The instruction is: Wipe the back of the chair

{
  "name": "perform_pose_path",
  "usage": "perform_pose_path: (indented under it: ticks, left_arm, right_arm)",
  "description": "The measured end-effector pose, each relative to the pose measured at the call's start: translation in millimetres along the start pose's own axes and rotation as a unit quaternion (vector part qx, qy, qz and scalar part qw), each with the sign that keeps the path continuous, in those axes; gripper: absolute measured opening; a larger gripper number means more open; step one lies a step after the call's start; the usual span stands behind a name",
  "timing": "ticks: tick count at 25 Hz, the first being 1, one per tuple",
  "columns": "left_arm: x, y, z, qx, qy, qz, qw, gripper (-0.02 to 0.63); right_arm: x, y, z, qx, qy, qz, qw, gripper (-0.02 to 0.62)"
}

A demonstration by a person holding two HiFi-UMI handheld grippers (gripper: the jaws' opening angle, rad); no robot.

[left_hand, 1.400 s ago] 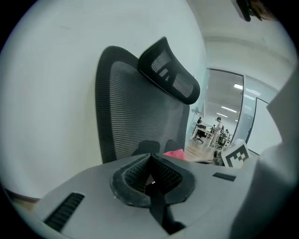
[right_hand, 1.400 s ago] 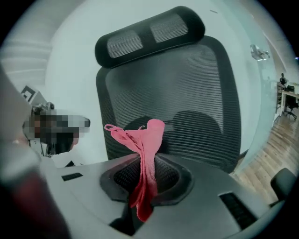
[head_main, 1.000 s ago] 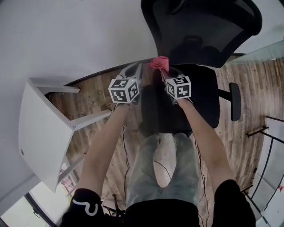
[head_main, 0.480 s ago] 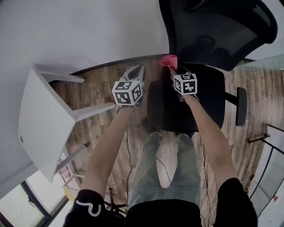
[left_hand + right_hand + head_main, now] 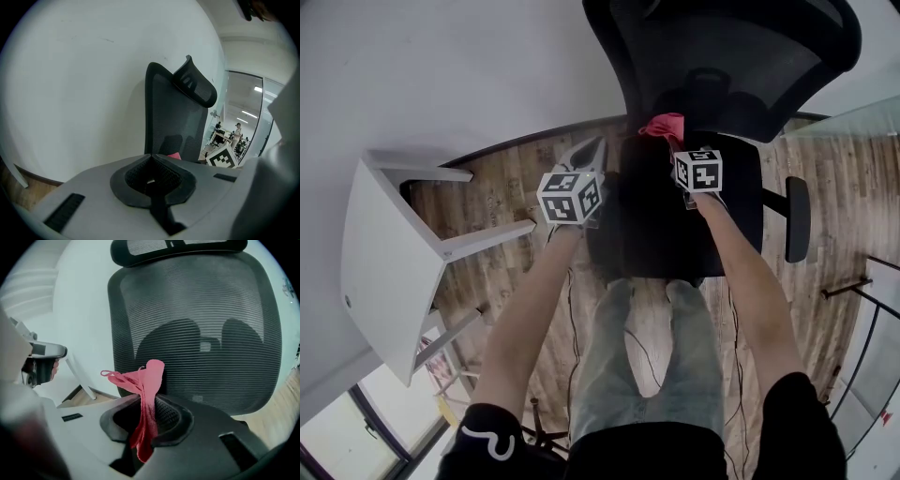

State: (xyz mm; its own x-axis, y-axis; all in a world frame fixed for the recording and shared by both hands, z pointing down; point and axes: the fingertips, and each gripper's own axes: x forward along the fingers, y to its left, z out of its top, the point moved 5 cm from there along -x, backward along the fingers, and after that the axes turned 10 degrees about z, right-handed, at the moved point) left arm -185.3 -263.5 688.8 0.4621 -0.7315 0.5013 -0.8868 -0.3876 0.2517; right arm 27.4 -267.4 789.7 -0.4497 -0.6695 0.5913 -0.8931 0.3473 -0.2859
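Observation:
The black mesh chair back [image 5: 722,56] rises above its seat [image 5: 675,234] at the top of the head view. My right gripper [image 5: 672,142] is shut on a pink cloth [image 5: 664,127], which it holds close to the lower front of the backrest. In the right gripper view the cloth [image 5: 149,390] sticks up out of the shut right gripper [image 5: 147,423], with the mesh chair back [image 5: 197,329] right behind it. My left gripper [image 5: 591,155] hangs left of the chair, shut on nothing. In the left gripper view, past that gripper [image 5: 151,180], the chair back [image 5: 171,117] appears edge-on.
A white table [image 5: 384,272] stands at the left on the wooden floor, with a white wall behind the chair. The chair's armrest [image 5: 797,216] juts out at the right. A glass partition [image 5: 243,117] with an office behind it lies beyond the chair.
My right gripper with the pink cloth has moved rightward along the lower chair back, toward its middle. The left gripper has barely moved.

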Motion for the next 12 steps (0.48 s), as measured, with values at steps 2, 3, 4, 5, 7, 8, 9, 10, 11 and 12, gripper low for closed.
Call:
perform_pose_path:
  ticks: [2,3,4,5,7,8,9,10,11,12]
  left_arm:
    - [6,-14,0,0.002,0.004,-0.003,1.0,0.025]
    - [9,-21,0,0.004,0.005,-0.004,1.0,0.025]
    - [12,-29,0,0.007,0.006,-0.007,0.9999,0.025]
    - [16,-37,0,0.01,0.007,-0.01,0.9999,0.025]
    - [22,-55,0,0.017,0.01,-0.018,0.9996,0.025]
    - [25,-63,1,0.019,0.011,-0.022,0.9995,0.025]
    - [28,-70,2,0.022,0.012,-0.025,0.9994,0.025]
    - [31,-78,3,0.025,0.012,-0.028,0.9992,0.025]
    - [34,-86,3,0.028,0.013,-0.032,0.999,0.025]
    - [36,-94,3,0.031,0.013,-0.035,0.9988,0.025]
  right_arm:
    - [-11,-16,-2,0.005,0.0,-0.007,1.0,0.074]
    - [-16,-24,-3,0.007,0.0,-0.011,1.0,0.074]
    - [-21,-32,-4,0.009,0.001,-0.015,1.0,0.074]
    - [-26,-41,-6,0.011,0.001,-0.019,1.0,0.074]
    - [-39,-59,-10,0.017,0.002,-0.03,0.999,0.074]
    - [-45,-67,-12,0.02,0.001,-0.036,0.999,0.074]
    - [-51,-75,-13,0.024,0.0,-0.042,0.999,0.074]
    - [-57,-83,-14,0.028,-0.002,-0.049,0.998,0.074]
    - [-64,-92,-15,0.033,-0.004,-0.056,0.998,0.074]
    - [-71,-101,-17,0.039,-0.006,-0.063,0.997,0.074]
